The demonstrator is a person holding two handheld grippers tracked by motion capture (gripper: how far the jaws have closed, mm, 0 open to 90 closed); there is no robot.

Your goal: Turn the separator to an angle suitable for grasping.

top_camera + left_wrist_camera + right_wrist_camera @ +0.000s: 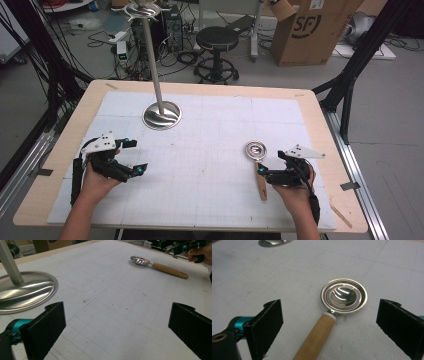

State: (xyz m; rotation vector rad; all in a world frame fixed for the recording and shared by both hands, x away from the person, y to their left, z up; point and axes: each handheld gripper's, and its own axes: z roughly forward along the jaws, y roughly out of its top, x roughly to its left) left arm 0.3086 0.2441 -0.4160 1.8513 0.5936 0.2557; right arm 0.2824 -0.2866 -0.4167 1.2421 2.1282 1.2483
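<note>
Right gripper (329, 322): jaws spread wide, holding nothing, hovering low over the wooden handle, which runs up between them without touching either pad.
Right hand (295, 192): comes in from the bottom edge at the table's right, gripper (270, 167) aimed left toward the handle.
Strainer spoon (343, 296): round shiny metal bowl with raised rings, lying flat on the mat just beyond the right jaws; its wooden handle (317, 340) bears printed lettering (too blurred to read).
Left gripper (116, 322): jaws wide apart, empty, over bare mat at the table's left (135, 157), well apart from the spoon.
Left hand (100, 177): enters from the bottom left, a grey three-cornered plate on top of its gripper.
White gridded mat (210, 150): covers most of the wooden table (60, 150).
Metal stand (161, 115): round polished base on the mat's far left, upright pole rising from it.
Beyond the table: black stool (216, 42), cardboard box (312, 30), cables on the floor.
</note>
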